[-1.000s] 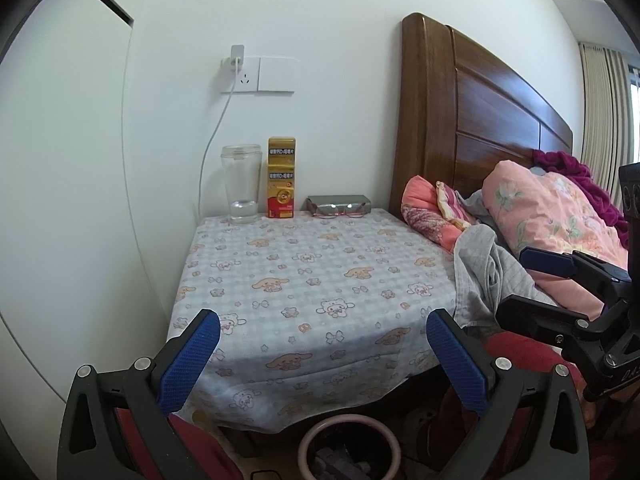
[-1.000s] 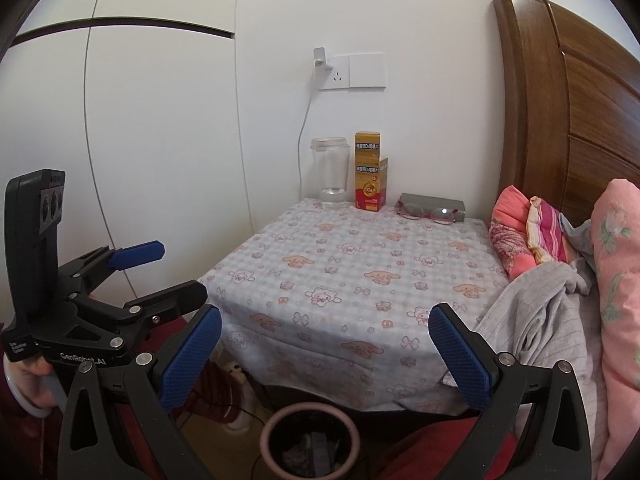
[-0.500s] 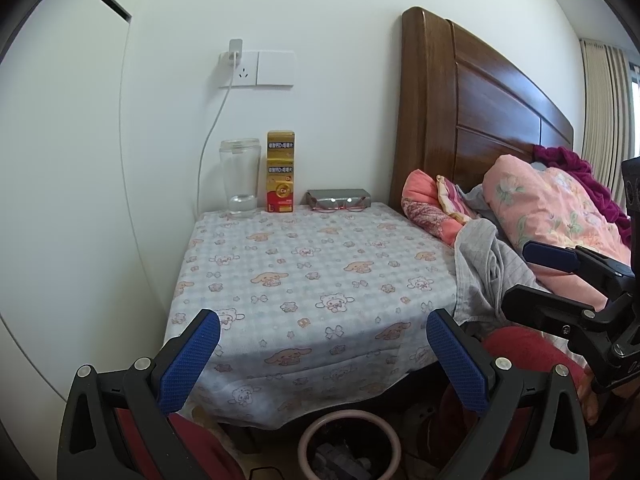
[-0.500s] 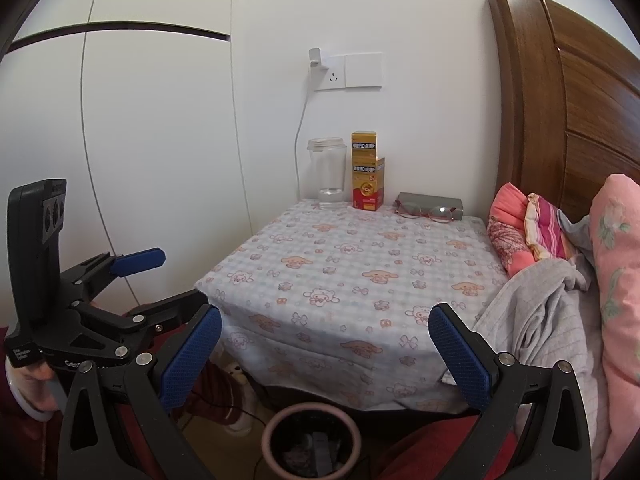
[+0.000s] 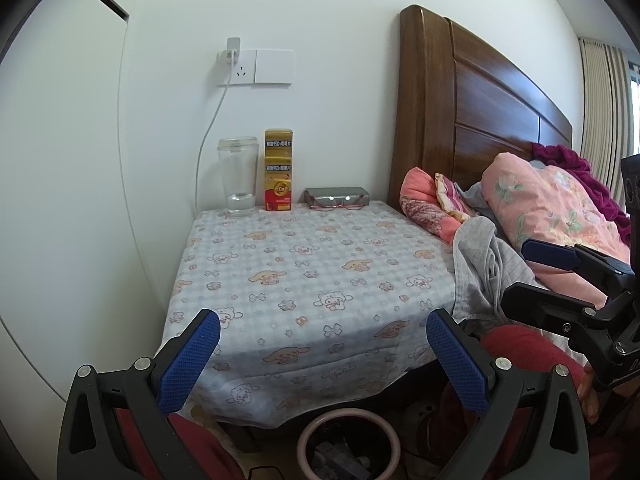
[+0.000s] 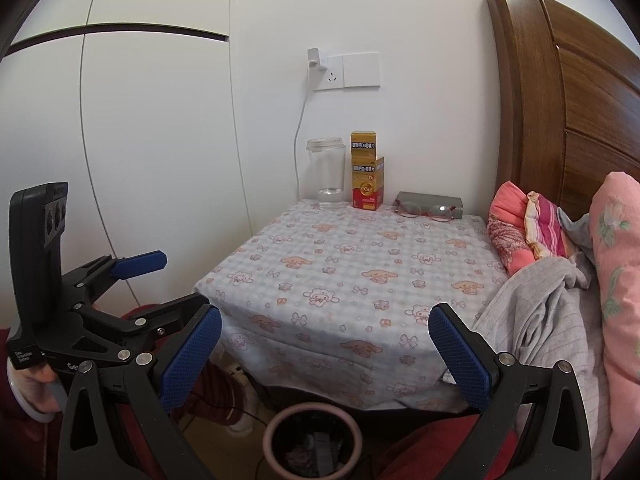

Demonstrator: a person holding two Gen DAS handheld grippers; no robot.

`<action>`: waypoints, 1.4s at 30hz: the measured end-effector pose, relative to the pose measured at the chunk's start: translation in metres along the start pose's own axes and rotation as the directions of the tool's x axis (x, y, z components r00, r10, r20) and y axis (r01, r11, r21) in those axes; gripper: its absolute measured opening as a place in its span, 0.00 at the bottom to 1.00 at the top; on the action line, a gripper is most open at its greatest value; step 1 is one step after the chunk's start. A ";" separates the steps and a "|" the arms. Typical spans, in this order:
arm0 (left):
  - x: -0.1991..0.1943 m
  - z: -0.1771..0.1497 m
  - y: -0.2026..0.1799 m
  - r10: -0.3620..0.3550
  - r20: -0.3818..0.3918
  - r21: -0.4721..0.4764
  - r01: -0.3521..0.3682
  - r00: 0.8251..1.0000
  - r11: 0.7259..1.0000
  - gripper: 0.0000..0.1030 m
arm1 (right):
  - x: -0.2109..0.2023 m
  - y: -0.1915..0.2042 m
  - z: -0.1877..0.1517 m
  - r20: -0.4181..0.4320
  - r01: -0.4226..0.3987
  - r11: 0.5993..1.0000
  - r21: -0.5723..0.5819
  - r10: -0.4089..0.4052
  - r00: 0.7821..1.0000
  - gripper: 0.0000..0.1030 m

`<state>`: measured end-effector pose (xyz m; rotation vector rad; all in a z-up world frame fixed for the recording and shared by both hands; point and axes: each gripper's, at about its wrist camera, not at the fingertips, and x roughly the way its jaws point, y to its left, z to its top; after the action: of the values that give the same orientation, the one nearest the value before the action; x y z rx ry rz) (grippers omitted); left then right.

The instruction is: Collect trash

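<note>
Left gripper and right gripper both spread wide, holding nothing — above a pink-rimmed bin with scraps inside, before a cloth-covered nightstand.

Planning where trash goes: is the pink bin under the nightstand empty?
Not empty. Dark, greyish items lie inside the pink bin; what they are is unclear.

Ahead of both tongs, matt printed cotton-like tablecloth with cartoon animals. Beyond it, clear glossy glass or plastic tumbler, glossy yellow-and-red cardboard boxes, matt grey glasses case. To the right, polished dark wooden headboard and soft grey ribbed cloth. Below, smooth pink-rimmed plastic bin. On the tongs, textured blue rubbery pads on matt black plastic.
</note>
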<state>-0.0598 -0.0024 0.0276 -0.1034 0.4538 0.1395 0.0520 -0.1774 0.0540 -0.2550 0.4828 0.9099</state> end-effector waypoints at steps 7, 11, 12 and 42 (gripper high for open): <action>-0.001 -0.001 0.001 -0.028 0.003 -0.006 0.028 1.000 1.000 1.00 | 0.000 0.001 0.000 0.000 0.003 1.000 0.002 -0.003 1.000 1.00; -0.003 -0.002 0.003 -0.034 0.011 -0.014 0.034 0.999 0.999 1.00 | 0.000 0.001 0.000 0.000 0.002 1.000 0.003 -0.002 1.000 1.00; -0.003 -0.001 0.003 -0.031 0.009 -0.014 0.031 0.999 0.999 1.00 | 0.000 0.001 0.000 0.000 0.001 1.000 0.002 -0.001 1.000 1.00; -0.006 -0.001 -0.003 -0.037 0.015 0.017 0.037 0.999 0.999 1.00 | 0.000 0.006 -0.002 -0.002 0.004 1.000 0.004 -0.004 1.000 1.00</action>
<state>-0.0652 -0.0062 0.0301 -0.0942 0.4370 0.0998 0.0467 -0.1741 0.0521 -0.2536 0.4857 0.9044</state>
